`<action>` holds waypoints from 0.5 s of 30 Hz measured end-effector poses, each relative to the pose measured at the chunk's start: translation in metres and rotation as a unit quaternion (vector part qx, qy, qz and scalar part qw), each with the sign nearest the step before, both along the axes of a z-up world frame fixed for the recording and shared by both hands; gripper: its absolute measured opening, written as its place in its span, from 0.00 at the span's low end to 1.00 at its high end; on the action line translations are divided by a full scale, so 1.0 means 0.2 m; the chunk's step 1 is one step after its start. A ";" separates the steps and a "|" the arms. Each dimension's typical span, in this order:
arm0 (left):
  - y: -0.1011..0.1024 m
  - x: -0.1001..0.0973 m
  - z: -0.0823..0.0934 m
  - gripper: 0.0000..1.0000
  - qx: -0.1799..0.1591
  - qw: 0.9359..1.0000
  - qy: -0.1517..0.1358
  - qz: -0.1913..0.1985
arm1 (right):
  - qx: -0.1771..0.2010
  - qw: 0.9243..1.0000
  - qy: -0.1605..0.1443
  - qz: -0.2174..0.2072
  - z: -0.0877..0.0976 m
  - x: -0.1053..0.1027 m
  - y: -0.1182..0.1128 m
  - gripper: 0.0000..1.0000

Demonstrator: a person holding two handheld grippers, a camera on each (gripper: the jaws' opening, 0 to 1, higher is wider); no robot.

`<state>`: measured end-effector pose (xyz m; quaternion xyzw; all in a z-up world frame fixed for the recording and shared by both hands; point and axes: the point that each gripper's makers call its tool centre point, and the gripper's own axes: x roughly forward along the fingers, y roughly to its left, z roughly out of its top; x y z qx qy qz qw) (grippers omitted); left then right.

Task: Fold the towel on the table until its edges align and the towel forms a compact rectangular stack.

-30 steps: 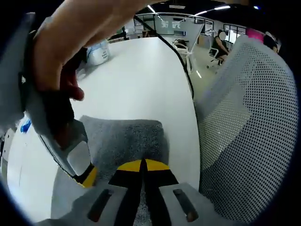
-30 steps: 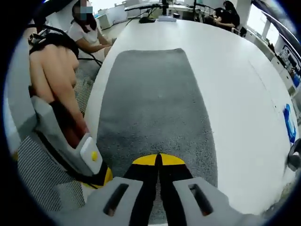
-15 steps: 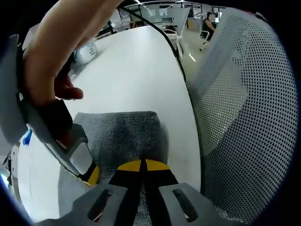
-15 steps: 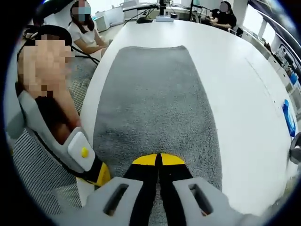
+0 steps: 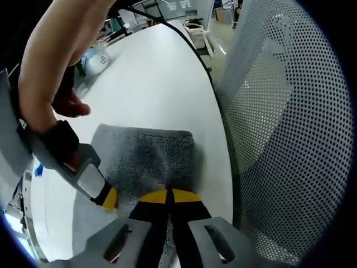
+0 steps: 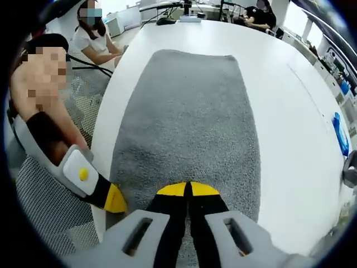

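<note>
Clamping together on the near edge of the grey towel point(image 6: 189, 117), both grippers are lifting it slightly off the table point(image 6: 284, 111), starting the fold.

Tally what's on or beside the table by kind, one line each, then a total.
Grey towel: 1
Grippers, left gripper and right gripper: 2
White table: 1
Mesh chair: 1
Blue item near the table edge: 1
Total: 6

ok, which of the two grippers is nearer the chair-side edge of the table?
The left gripper. In the right gripper view it sits at the towel's corner by the table edge and mesh chair; the right gripper grips mid-towel.
</note>
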<state>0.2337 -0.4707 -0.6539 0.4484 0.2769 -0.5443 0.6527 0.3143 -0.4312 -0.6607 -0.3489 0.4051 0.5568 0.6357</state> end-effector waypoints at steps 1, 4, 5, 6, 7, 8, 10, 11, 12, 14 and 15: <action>0.02 -0.01 0.00 0.01 0.002 1.000 0.002 0.004 | 0.000 1.000 -0.001 -0.001 0.00 0.00 0.00 0.00; 0.05 -0.02 0.00 0.01 0.005 1.000 0.000 0.012 | 0.000 1.000 -0.005 -0.002 0.00 -0.01 0.00 0.00; 0.05 -0.02 0.00 0.01 0.007 1.000 -0.003 0.013 | 0.001 1.000 -0.006 -0.003 0.00 -0.01 0.00 0.00; 0.06 -0.03 0.00 0.01 0.010 1.000 -0.008 0.012 | 0.002 1.000 -0.007 -0.006 0.00 -0.01 0.00 0.00; 0.06 -0.03 0.00 0.01 0.013 1.000 -0.012 0.011 | 0.003 1.000 -0.008 -0.010 0.00 -0.01 0.00 0.00; 0.07 -0.03 0.00 0.01 0.016 1.000 -0.013 0.011 | 0.003 1.000 -0.010 -0.010 0.00 -0.01 0.00 0.00; 0.07 -0.03 0.00 0.01 0.024 1.000 -0.020 0.005 | 0.005 1.000 -0.016 -0.011 0.00 -0.02 0.00 0.00; 0.07 -0.03 0.00 0.01 0.024 0.999 -0.023 0.004 | 0.006 1.000 -0.018 -0.012 0.00 -0.02 0.00 0.00; 0.07 -0.03 0.00 0.01 0.023 0.999 -0.028 0.002 | 0.006 1.000 -0.022 -0.013 0.00 -0.02 0.00 0.00; 0.07 -0.03 0.00 0.01 0.025 0.999 -0.037 -0.008 | 0.003 0.999 -0.027 -0.019 0.00 -0.01 0.00 0.00; 0.08 -0.03 0.00 0.01 0.024 0.999 -0.039 -0.008 | 0.000 0.999 -0.030 -0.018 0.00 -0.01 0.00 0.00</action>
